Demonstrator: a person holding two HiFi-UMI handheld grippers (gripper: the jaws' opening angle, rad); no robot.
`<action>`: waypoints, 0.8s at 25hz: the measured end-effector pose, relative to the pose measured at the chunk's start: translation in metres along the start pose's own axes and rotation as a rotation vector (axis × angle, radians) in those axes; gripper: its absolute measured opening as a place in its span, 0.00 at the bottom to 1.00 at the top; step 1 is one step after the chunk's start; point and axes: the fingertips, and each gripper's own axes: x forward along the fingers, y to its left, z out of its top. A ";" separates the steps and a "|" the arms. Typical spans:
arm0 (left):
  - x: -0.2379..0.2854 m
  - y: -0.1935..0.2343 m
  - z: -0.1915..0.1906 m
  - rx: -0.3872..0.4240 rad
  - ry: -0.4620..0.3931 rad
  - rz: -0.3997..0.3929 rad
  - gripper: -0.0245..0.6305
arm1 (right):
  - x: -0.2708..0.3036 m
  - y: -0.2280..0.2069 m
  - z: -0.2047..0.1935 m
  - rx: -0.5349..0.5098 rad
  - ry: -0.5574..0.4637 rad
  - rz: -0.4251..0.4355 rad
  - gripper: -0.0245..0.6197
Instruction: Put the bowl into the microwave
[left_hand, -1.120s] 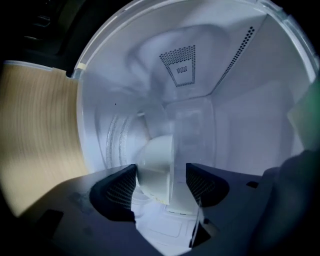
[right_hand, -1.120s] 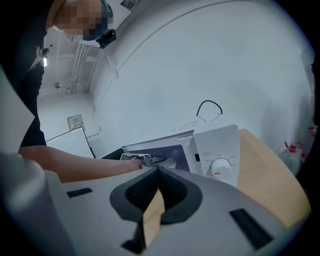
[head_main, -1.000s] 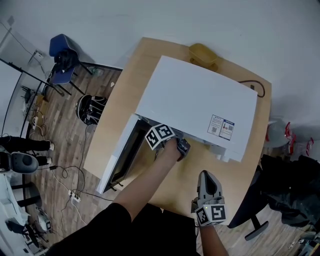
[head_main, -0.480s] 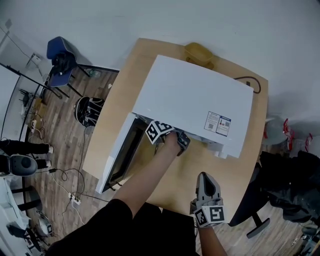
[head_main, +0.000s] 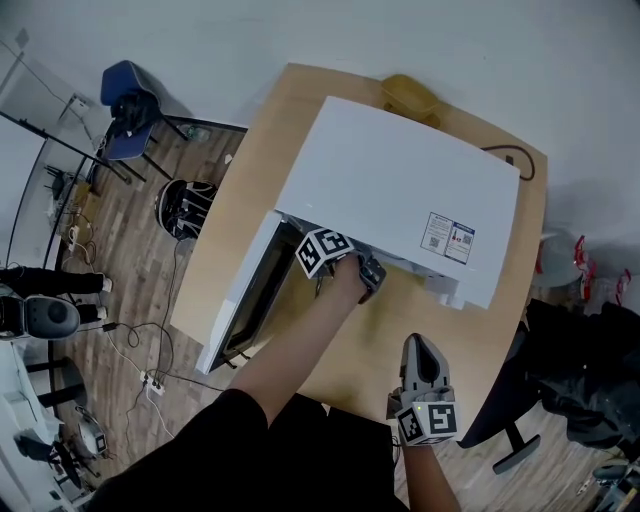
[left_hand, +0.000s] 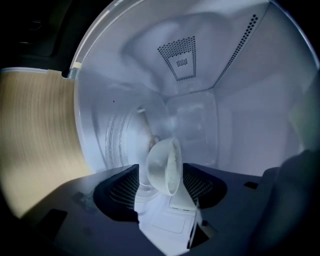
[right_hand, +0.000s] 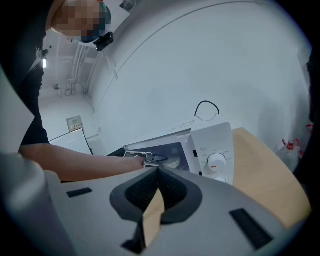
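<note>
Since our left gripper's (left_hand: 161, 172) jaws have just been opening around the bowl (left_hand: 161, 159) in the microwave (head_main: 400, 190), we judge withdrawal next; right gripper (right_hand: 155, 179) pressed together, empty.

The room is best read as a lab or test room. A microwave (head_main: 400, 200) is set on a round wooden table (head_main: 250, 180) against bare white walls (head_main: 300, 30). Cables (head_main: 125, 345) and a power strip (head_main: 150, 383) are strewn over the wood floor (head_main: 120, 280). A stand (head_main: 60, 143), a blue chair (head_main: 118, 80) and an office chair (head_main: 512, 452) are placed around.
</note>
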 end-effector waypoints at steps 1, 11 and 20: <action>-0.001 0.002 0.001 0.002 -0.004 0.005 0.42 | 0.001 0.000 0.001 -0.002 0.000 0.003 0.13; -0.032 -0.005 -0.005 0.018 0.002 -0.024 0.43 | -0.009 0.004 0.011 -0.033 0.003 0.002 0.13; -0.093 0.006 -0.034 0.052 0.047 -0.023 0.43 | -0.027 0.033 0.009 -0.042 -0.023 -0.019 0.13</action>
